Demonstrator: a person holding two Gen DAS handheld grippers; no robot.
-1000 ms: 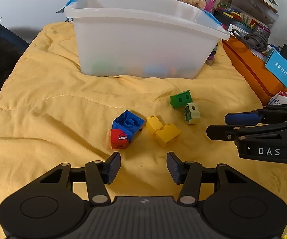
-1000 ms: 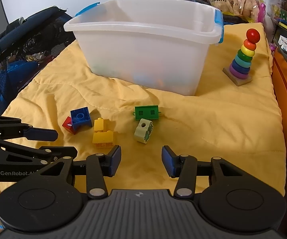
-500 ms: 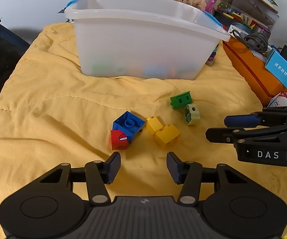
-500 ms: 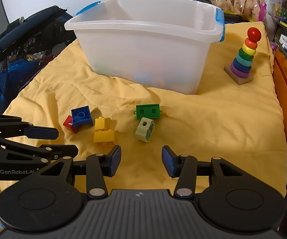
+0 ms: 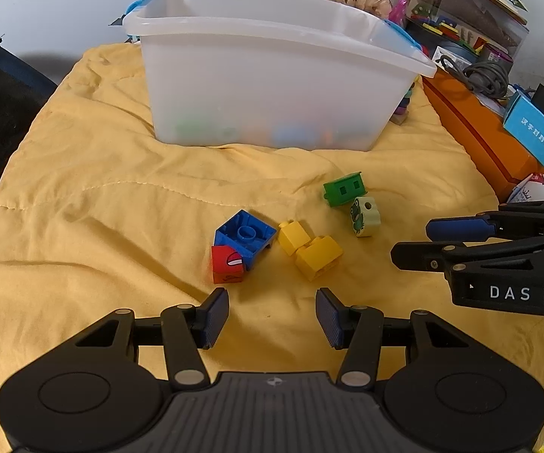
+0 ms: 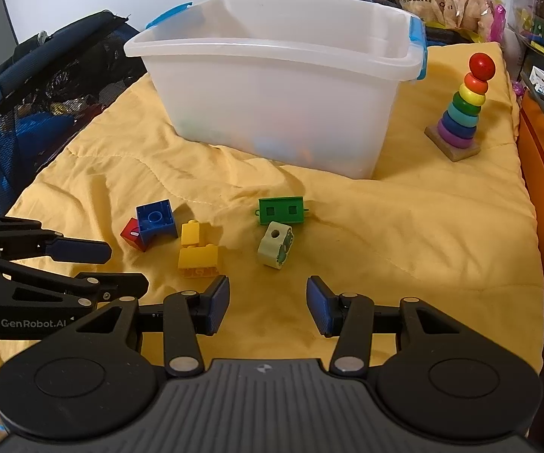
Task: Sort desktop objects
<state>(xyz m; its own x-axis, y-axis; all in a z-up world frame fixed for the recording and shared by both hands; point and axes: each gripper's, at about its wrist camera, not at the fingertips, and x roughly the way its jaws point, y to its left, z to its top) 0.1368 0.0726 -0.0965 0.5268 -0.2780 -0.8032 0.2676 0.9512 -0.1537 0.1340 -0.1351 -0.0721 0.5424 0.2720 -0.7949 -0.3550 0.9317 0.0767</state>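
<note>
On the yellow blanket [image 5: 102,196] lie a blue brick [image 5: 245,234], a red cube [image 5: 227,264], two joined yellow bricks [image 5: 309,251], a green block [image 5: 343,188] and a pale frog bead [image 5: 364,216]. They also show in the right wrist view: blue brick [image 6: 155,219], red cube [image 6: 131,233], yellow bricks [image 6: 196,251], green block [image 6: 281,210], frog bead [image 6: 275,244]. My left gripper [image 5: 272,315] is open and empty just short of the red cube. My right gripper [image 6: 268,309] is open and empty, short of the frog bead.
A translucent white bin [image 5: 272,75] with blurred toys inside stands behind the bricks. A rainbow ring stacker [image 6: 460,113] stands right of it. An orange box [image 5: 479,136] and clutter line the right edge. A dark mesh bag [image 6: 45,94] is at the left.
Both grippers have crept slightly forward toward the bricks. Both stay open. The bricks have not moved.
</note>
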